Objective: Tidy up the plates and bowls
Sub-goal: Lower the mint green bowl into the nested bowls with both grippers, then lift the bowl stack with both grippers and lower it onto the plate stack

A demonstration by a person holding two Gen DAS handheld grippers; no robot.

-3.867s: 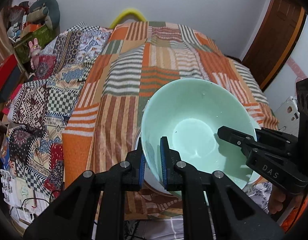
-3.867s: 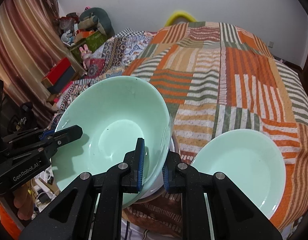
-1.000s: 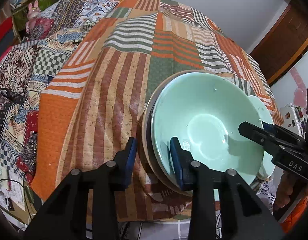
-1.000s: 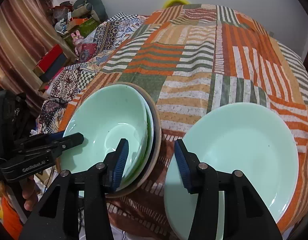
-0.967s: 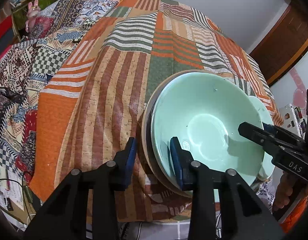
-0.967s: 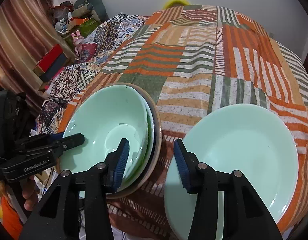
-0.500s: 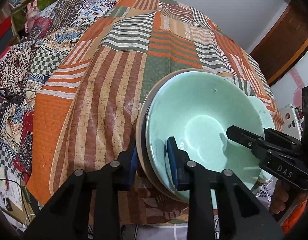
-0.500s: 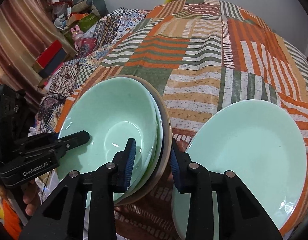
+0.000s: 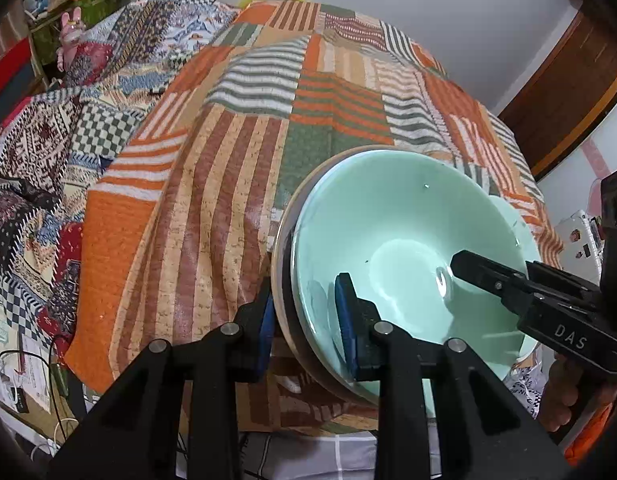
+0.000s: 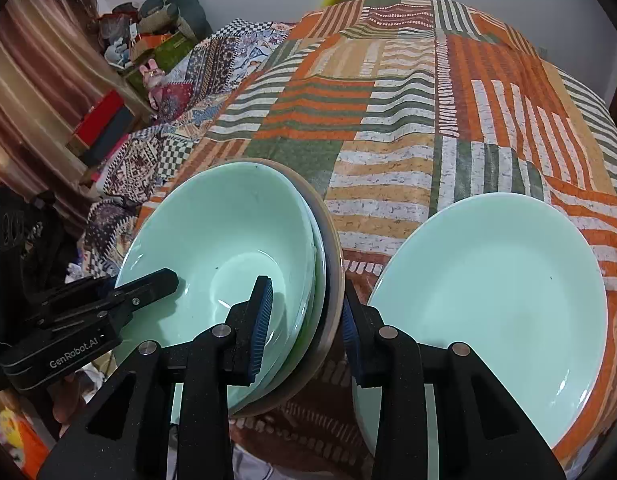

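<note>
A pale green bowl [image 9: 408, 240] [image 10: 228, 240] sits nested in a stack with a tan-rimmed plate [image 9: 284, 264] [image 10: 332, 264] under it, near the bed's front edge. My left gripper [image 9: 304, 312] is shut on the stack's left rim, one pad inside the bowl, one outside the plate. My right gripper [image 10: 304, 312] is shut on the stack's right rim in the same way. Each gripper shows in the other's view, the right one in the left wrist view [image 9: 460, 260], the left one in the right wrist view [image 10: 168, 276]. A separate pale green plate [image 10: 488, 300] lies to the right of the stack.
The dishes rest on a patchwork bedspread [image 9: 236, 140] with orange and striped squares. Boxes and soft toys [image 10: 148, 52] are piled by the far left wall. A brown door [image 9: 568, 92] stands at the right. Cables and papers [image 9: 24, 360] lie on the floor at the left.
Both grippers have closed from open onto the opposite rims of the bowl-and-plate stack. About four seconds ago they held the bowl raised and tilted; it now sits in the stack.
</note>
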